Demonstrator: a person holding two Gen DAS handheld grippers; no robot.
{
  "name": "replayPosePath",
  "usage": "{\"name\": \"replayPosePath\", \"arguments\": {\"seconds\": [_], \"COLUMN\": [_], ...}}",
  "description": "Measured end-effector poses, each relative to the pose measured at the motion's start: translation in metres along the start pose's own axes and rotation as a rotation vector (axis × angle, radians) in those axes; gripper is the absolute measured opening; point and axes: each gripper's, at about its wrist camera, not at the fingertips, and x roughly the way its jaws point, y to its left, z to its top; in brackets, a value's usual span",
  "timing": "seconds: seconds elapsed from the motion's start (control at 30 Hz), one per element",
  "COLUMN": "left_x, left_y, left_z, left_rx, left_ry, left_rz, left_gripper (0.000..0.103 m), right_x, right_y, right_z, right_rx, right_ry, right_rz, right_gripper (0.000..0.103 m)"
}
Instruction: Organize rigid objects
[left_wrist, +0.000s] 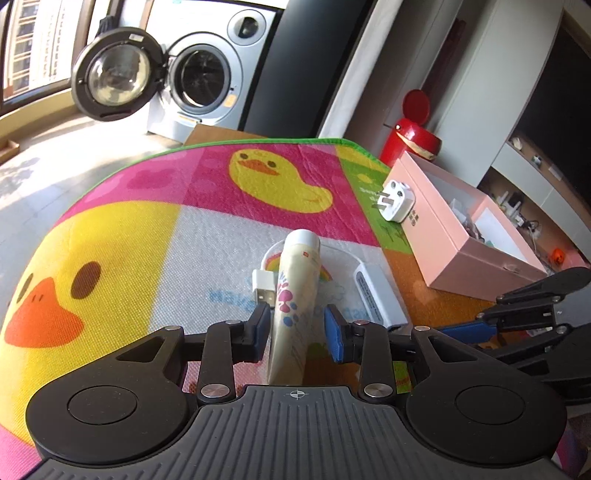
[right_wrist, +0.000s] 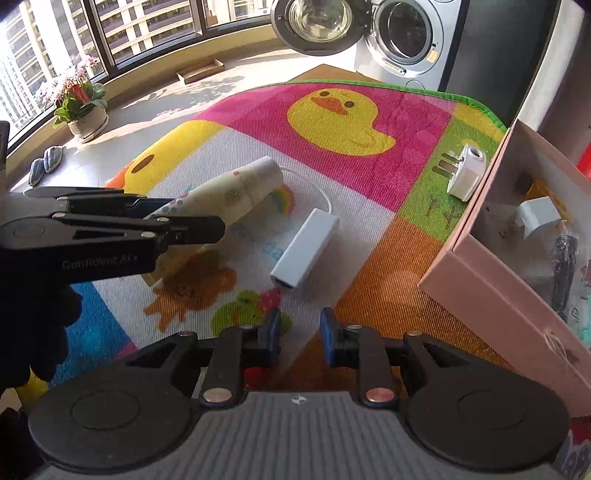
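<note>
My left gripper is shut on a cream tube with pink and blue prints, held above the mat, cap pointing away. The tube also shows in the right wrist view, with the left gripper around its lower end. A white USB adapter with a looped cable lies on the mat just beyond the tube; it also shows in the right wrist view. A white wall plug lies beside the pink box. My right gripper is open and empty, low over the mat near the adapter.
The pink box stands open on the right and holds several small items. A duck-patterned mat covers the table. A red bottle stands behind the box. A washing machine with an open door is beyond the table.
</note>
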Motion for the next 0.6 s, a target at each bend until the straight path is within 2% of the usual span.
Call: {"name": "replayPosePath", "arguments": {"seconds": [0.13,0.23,0.3,0.37,0.47,0.6], "left_x": [0.006,-0.003,-0.013,-0.018,-0.006,0.023], "left_y": [-0.025,-0.038,-0.042,-0.046,-0.061,-0.079], "left_z": [-0.003,0.002,0.008,0.016,0.024,0.021], "left_rx": [0.070,0.095,0.083,0.067,0.086,0.154], "left_ry": [0.030,-0.025,-0.072,-0.082,-0.030,0.040], "left_rz": [-0.068,-0.014,0.012,-0.023,-0.077,0.031], "left_gripper": [0.036,0.036,0.036,0.036,0.036,0.036], "right_x": [-0.020,-0.032,-0.036,-0.038,-0.037,-0.033], "right_y": [-0.009,-0.021,-0.032,-0.040,-0.048,-0.057], "right_z": [-0.037,-0.057,-0.072,-0.084,-0.096,-0.101], "right_rx": [-0.004,0.040,0.076,0.111,0.187,0.288], "right_ry": [-0.050,-0.078,-0.106,-0.136,-0.181,-0.206], "right_rz": [-0.086,-0.167,-0.223,-0.257,-0.268,-0.263], "right_gripper": [0.044,0.050,0.058,0.067,0.079,0.085]}}
